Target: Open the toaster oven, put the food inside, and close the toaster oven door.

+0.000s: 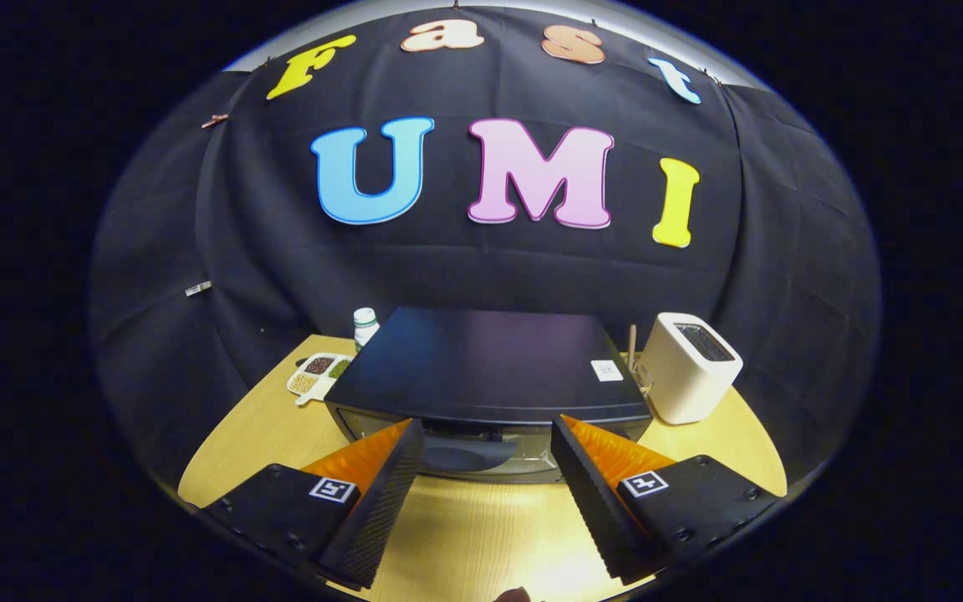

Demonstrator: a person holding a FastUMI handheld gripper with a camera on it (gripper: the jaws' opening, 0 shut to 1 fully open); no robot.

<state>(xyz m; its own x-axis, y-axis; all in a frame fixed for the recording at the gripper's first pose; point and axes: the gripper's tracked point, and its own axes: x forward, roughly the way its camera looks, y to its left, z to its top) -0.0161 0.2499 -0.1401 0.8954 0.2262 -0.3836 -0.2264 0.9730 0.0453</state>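
The hand-held gripper (488, 431) hovers released, fingers spread wide, grasping nothing. Just ahead, the black boxy toaster oven (490, 359) sits on the pale wooden surface (481, 527), its glass door seemingly closed.

Round light-wood table (264, 435) w/ black cloth wall behind. Rear of table: cream-white boxy slot toaster (689, 366), upright, slot on top. Thin wooden stick (632, 344) just beside it, standing near-upright. Other side, rear: small white divided tray (318, 374) w/ compartments of dark, green and tan grains/seeds. White bottle w/ green cap (365, 325) just behind tray, upright.
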